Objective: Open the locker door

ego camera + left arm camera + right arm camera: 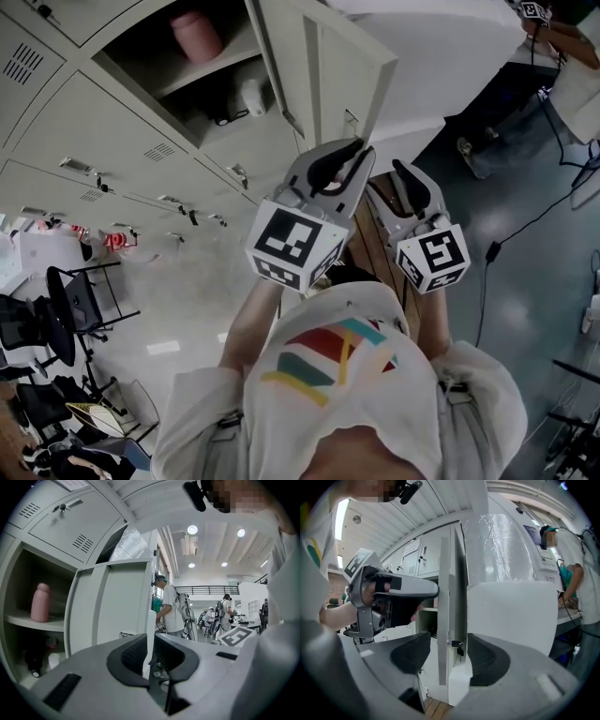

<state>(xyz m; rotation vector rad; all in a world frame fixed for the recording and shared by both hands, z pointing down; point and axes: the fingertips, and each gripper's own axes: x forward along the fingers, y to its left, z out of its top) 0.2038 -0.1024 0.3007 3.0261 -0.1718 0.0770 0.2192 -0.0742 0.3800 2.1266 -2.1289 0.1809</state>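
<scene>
Door-opening step under way: left gripper point(150, 654) is clamping the door point(112, 602) edge; right gripper point(447, 656) is straddling it, jaws apart. Next move likely needs a wider swing.

The right gripper point(449, 654) had its jaws apart, the locker door point(451, 573) standing edge-on between them, clear of both pads. A small lock point(459, 647) hung there. The left gripper point(431, 591) reached in from the left.
</scene>
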